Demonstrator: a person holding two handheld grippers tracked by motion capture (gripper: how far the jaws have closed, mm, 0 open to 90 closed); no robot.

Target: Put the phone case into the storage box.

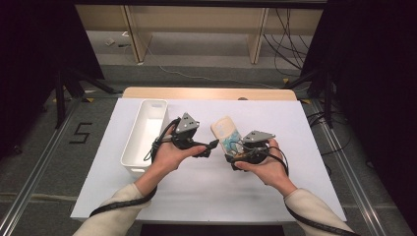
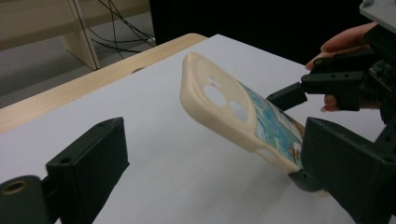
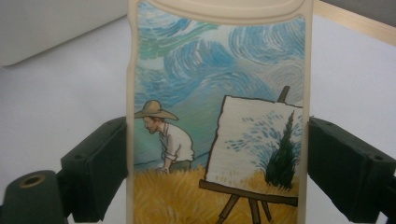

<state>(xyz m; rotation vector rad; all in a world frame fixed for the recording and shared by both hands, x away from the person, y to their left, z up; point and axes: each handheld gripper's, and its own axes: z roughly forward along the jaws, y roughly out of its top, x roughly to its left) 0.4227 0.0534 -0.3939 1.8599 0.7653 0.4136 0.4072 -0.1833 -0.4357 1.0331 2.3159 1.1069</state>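
Two grippers meet over the middle of the white bench (image 1: 206,196), each in one of the person's hands. The right gripper (image 1: 235,156) has its jaws pressed against the two long edges of a cream phone case (image 1: 226,133), low on the case, so that most of the case sticks out beyond the jaws, tilted up and away from the person, clear of the bench surface. In the right gripper view the case (image 3: 219,116) stands between the two black jaws with its painted side facing the camera (a man in a straw hat beside an easel, swirling blue sky above).

The left gripper (image 1: 212,146) sits just to the left of the case, its jaws spread wide with nothing between them. In the left gripper view the case (image 2: 233,109) hangs ahead of those jaws and slightly to the right, camera cut-outs towards the lens, not touched by them.

A white rectangular bin (image 1: 145,133) rests on the bench to the left of the left hand (image 1: 172,155), apart from the case.
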